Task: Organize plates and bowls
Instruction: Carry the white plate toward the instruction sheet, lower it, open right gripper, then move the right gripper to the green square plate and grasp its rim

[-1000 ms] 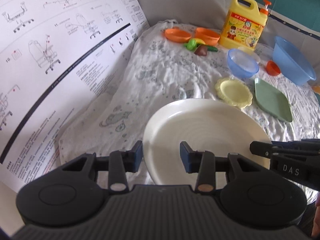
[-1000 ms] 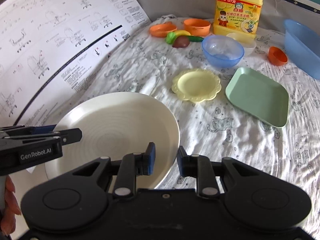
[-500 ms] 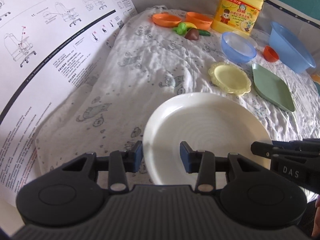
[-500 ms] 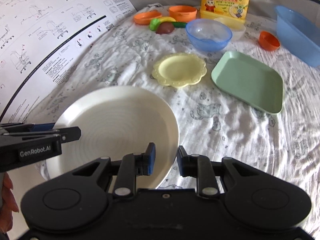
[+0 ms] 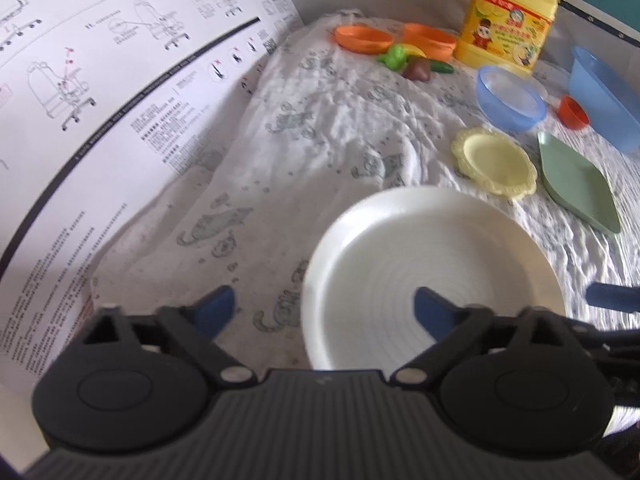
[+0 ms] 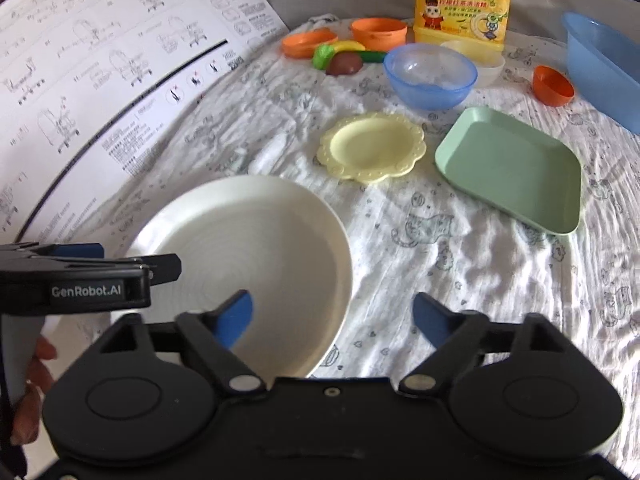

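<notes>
Both grippers have let go of the white plate (image 6: pixel 248 264), which now lies flat on the cloth (image 6: pixel 440 280). Left gripper (image 5: pixel 324 312) and right gripper (image 6: pixel 332 316) are opening wide, each straddling the plate's near rim without pressing it. Farther right sit a yellow plate (image 6: pixel 372 148) and a green tray (image 6: pixel 512 168).

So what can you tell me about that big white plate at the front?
The white plate is round, glossy like glazed ceramic, with faint concentric rings inside and a shallow raised rim. It is empty and lies flat on the printed white cloth, nearest the cameras. Both grippers' jaws are opening, each pair straddling its rim without pressing it.
</notes>
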### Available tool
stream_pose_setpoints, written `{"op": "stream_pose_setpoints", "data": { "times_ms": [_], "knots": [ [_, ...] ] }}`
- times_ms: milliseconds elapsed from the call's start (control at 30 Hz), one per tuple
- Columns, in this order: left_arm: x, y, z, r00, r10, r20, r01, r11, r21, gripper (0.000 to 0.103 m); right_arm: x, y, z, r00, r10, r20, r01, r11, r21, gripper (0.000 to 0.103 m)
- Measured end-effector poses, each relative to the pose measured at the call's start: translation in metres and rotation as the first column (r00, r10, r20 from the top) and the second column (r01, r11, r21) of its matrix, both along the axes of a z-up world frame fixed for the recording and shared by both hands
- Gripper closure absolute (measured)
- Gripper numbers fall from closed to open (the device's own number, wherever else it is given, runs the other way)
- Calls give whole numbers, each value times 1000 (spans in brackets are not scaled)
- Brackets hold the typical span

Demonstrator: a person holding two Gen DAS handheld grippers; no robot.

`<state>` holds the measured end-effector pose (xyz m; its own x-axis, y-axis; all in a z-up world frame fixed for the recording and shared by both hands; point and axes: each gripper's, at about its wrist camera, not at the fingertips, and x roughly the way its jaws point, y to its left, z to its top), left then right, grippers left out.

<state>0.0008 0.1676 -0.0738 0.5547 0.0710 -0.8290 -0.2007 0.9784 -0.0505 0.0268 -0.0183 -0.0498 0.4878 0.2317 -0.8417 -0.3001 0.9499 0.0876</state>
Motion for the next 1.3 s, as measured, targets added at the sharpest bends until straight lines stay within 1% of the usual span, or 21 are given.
{"op": "stream_pose_setpoints", "data": {
  "times_ms": [33,200,367,467,600,800,933,1000,1067,1100,1133,1167,1200,1267,1300],
  "knots": [
    [1,1,2,1000,5,6,-5,1000,-3,0,0,-3,3,1000,-4,4,4,1000,9,1],
    [11,0,15,999,10,36,-9,1000,-21,0,2,-24,14,998,-54,28,53,998,37,0],
    [27,-23,32,995,-56,77,56,998,7,0,11,-56,22,988,-147,44,144,987,69,0],
    [39,-41,40,989,-109,104,107,994,19,0,16,-77,25,977,-205,56,200,976,83,0],
    [55,-67,48,975,-174,136,173,985,23,0,23,-108,25,955,-291,65,284,954,100,0],
    [84,-108,50,948,-273,162,271,962,32,0,39,-164,16,890,-452,61,441,887,138,0],
    [102,-132,50,928,-331,169,328,943,45,0,52,-194,12,856,-515,49,500,848,173,11],
    [111,-143,48,920,-356,164,351,935,55,0,60,-203,9,846,-530,53,513,838,183,17],
    [121,-154,45,912,-379,155,374,925,66,0,71,-209,4,844,-534,43,518,834,190,27],
    [126,-158,44,908,-392,151,386,920,68,0,76,-209,2,844,-535,34,519,832,197,29],
    [130,-162,41,904,-401,146,395,916,68,0,82,-209,-2,847,-530,25,515,832,206,34],
    [135,-166,39,903,-406,140,400,914,69,0,88,-209,-4,852,-524,20,509,835,208,40],
    [140,-169,37,903,-408,135,403,913,68,0,93,-206,-7,856,-517,18,503,840,204,42],
    [148,-174,33,901,-414,127,409,910,63,0,104,-200,-13,865,-502,11,490,848,201,54],
    [151,-176,31,901,-416,124,411,909,61,0,108,-198,-16,869,-494,7,483,852,200,57]
  ]
}}
